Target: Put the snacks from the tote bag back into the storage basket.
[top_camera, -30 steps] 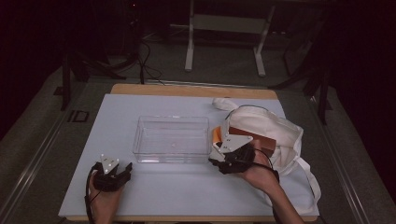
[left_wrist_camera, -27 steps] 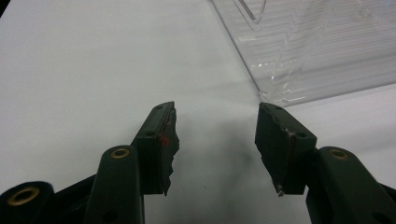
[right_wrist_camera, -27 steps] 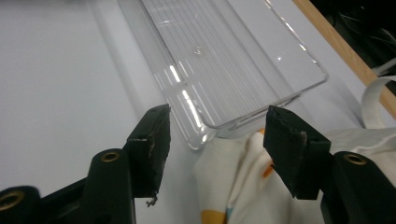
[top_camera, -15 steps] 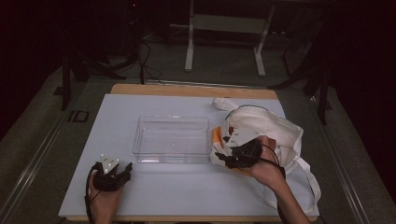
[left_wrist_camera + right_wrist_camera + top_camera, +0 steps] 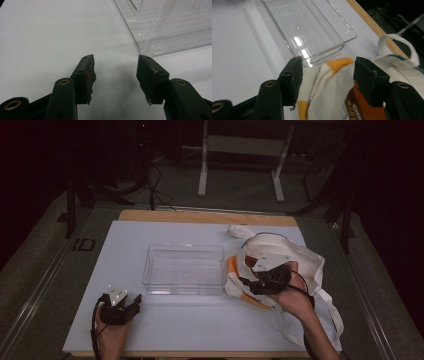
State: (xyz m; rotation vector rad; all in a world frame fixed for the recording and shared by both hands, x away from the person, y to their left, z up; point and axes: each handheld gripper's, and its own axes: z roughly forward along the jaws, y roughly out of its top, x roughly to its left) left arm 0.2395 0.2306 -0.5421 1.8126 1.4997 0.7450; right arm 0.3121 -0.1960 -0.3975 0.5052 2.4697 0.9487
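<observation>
A clear plastic bin (image 5: 182,247) stands mid-table, and it looks empty. A white tote bag (image 5: 300,257) with orange trim lies to its right. My right gripper (image 5: 242,282) points left over the bag's near edge, jaws apart. In the right gripper view the white-and-orange cloth (image 5: 324,85) lies under the right gripper (image 5: 328,65), and an orange-brown packet (image 5: 359,107) shows beneath the right jaw. No pad visibly presses on either. The bin (image 5: 312,32) lies just beyond. My left gripper (image 5: 136,298) rests open on the table, nothing between the left gripper's (image 5: 115,60) jaws, near a bin corner (image 5: 170,30).
The table's white mat (image 5: 125,250) ends at a wooden strip (image 5: 200,216) along the far edge. The bag's straps (image 5: 332,312) trail toward the near right corner. A loop handle (image 5: 397,45) lies by the wooden edge. Dark floor and metal stand legs (image 5: 202,170) lie beyond.
My right gripper has drifted right and slightly up, back over the bag's edge. The left gripper and the bin have stayed put.
</observation>
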